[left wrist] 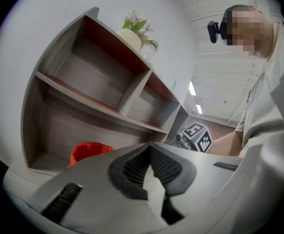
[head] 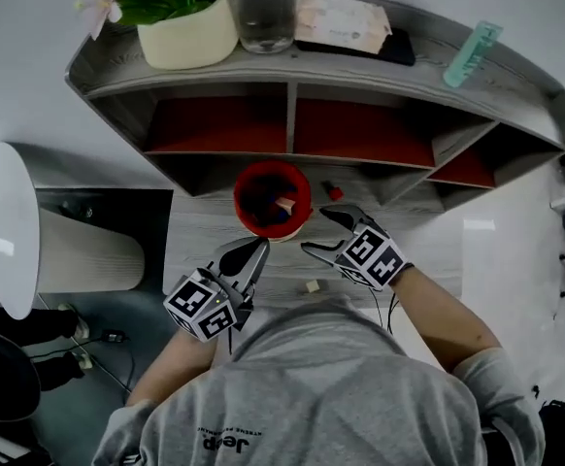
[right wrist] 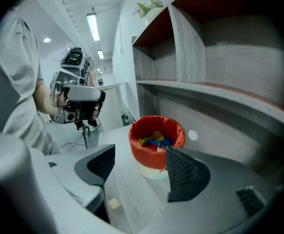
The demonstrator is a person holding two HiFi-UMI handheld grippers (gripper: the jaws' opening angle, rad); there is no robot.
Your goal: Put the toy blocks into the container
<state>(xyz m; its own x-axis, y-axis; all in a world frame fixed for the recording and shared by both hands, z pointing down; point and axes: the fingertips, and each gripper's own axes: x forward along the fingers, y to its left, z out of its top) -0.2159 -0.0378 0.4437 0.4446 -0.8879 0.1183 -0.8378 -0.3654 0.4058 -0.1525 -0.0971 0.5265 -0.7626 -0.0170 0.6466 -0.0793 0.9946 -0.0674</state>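
Observation:
A red container [head: 273, 199] stands on the grey desk under the shelf, with several coloured toy blocks [right wrist: 155, 141] inside it. A small red block [head: 334, 192] lies just right of it, and a small beige block [head: 312, 285] lies nearer me. My right gripper [head: 319, 231] hangs open just right of the container, nothing between its jaws; in the right gripper view the beige block [right wrist: 114, 204] sits low by the left jaw. My left gripper [head: 253, 253] is shut and empty, just in front of the container [left wrist: 88, 151].
A grey shelf unit [head: 292, 105] with red-backed bays rises behind the container. On its top stand a flower pot [head: 187, 27], a glass jar [head: 263, 8], a packet [head: 341, 22] and a teal item [head: 472, 54]. A white rounded object [head: 1, 221] stands at left, past the desk edge.

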